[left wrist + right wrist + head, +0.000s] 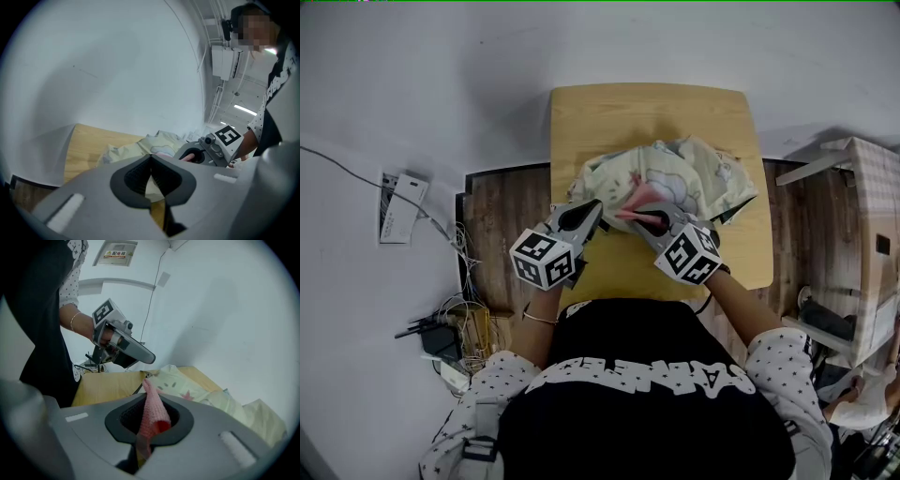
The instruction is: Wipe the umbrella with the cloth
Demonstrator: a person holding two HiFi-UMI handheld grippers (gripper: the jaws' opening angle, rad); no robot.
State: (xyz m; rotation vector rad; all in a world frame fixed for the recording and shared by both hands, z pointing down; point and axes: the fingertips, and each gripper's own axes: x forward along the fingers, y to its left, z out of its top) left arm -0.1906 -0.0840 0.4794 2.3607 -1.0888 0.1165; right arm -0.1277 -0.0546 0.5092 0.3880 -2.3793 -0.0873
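A pale yellow-green printed umbrella (680,173) lies crumpled on the small wooden table (591,117). My right gripper (649,220) is shut on a pink knitted cloth (153,413), which sticks out past the jaw tips toward the umbrella's near edge (187,390). My left gripper (592,208) is shut, its tip at the umbrella's near left edge (136,147). Whether it pinches any fabric does not show. The two grippers sit close together, side by side, at the front of the table. The pink cloth (639,199) lies over the fabric between them.
On the wooden floor at the left lie tangled cables and adapters (450,328), with a white device (398,206) on the wall. A light wooden piece of furniture (872,244) stands to the right. A white wall rises behind the table.
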